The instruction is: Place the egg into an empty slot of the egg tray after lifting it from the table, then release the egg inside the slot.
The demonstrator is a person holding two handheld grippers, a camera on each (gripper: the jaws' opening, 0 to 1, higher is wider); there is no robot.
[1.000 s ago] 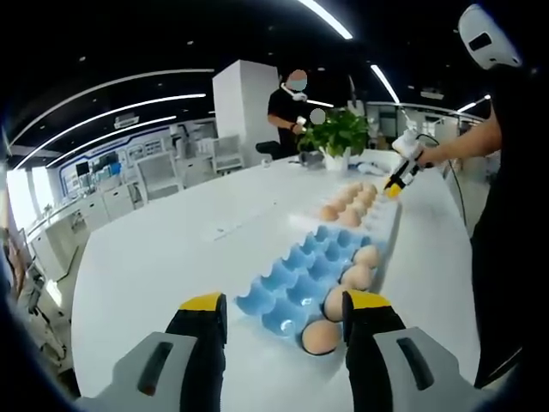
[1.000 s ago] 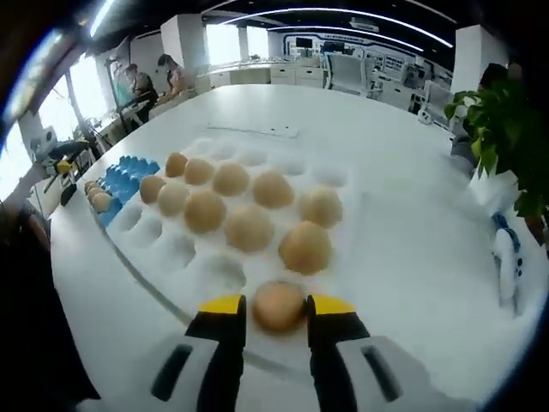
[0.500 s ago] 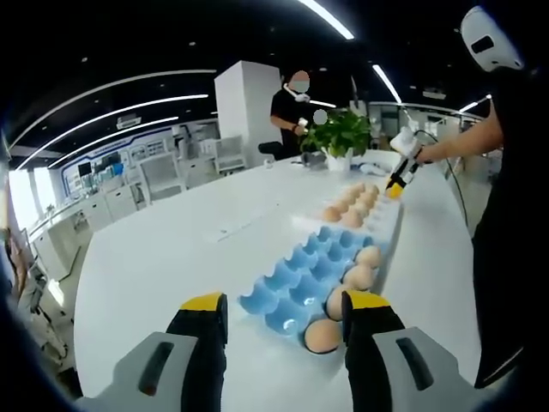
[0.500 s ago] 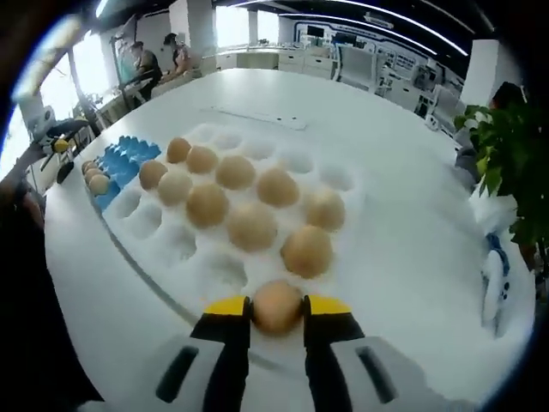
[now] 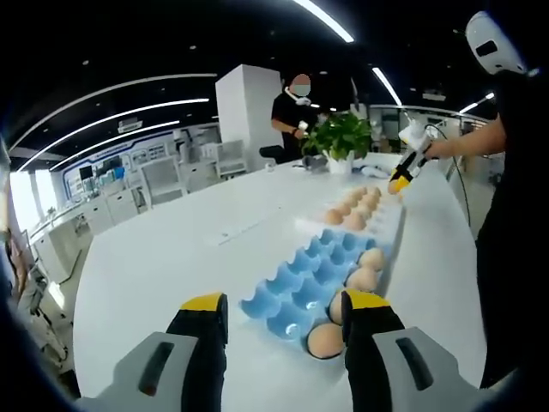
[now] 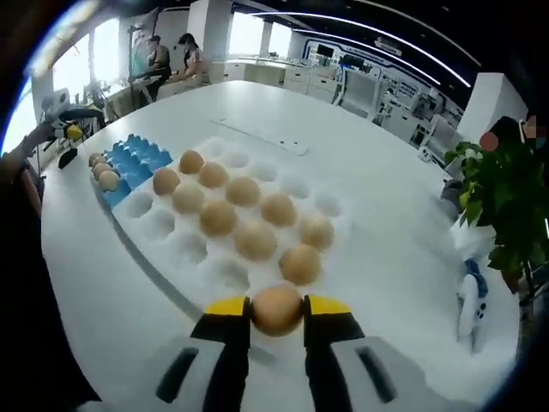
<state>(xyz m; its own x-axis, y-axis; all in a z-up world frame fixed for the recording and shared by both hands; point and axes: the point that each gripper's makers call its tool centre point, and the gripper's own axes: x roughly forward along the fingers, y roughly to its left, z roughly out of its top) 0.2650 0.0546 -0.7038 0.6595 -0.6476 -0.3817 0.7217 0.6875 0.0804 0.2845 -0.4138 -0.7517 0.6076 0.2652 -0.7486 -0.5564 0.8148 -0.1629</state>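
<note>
In the right gripper view my right gripper (image 6: 277, 308) is shut on a brown egg (image 6: 277, 309), held above the near end of a white egg tray (image 6: 146, 202) that carries several eggs and has empty slots (image 6: 230, 275) close by. In the left gripper view my left gripper (image 5: 281, 311) stands open over the white table (image 5: 163, 266), just short of a blue egg tray (image 5: 296, 283) with three eggs (image 5: 325, 341) along its right side. The right gripper (image 5: 401, 179) shows far off, above the white tray (image 5: 364, 206).
A potted green plant (image 6: 506, 197) stands past the white tray, with a small white and blue object (image 6: 467, 296) beside it. The blue tray (image 6: 129, 159) lies at the white tray's far-left end. People stand at the table's far sides (image 5: 296, 112).
The right gripper has risen with the egg, so the white tray looks smaller and farther below. The left gripper has stayed almost still.
</note>
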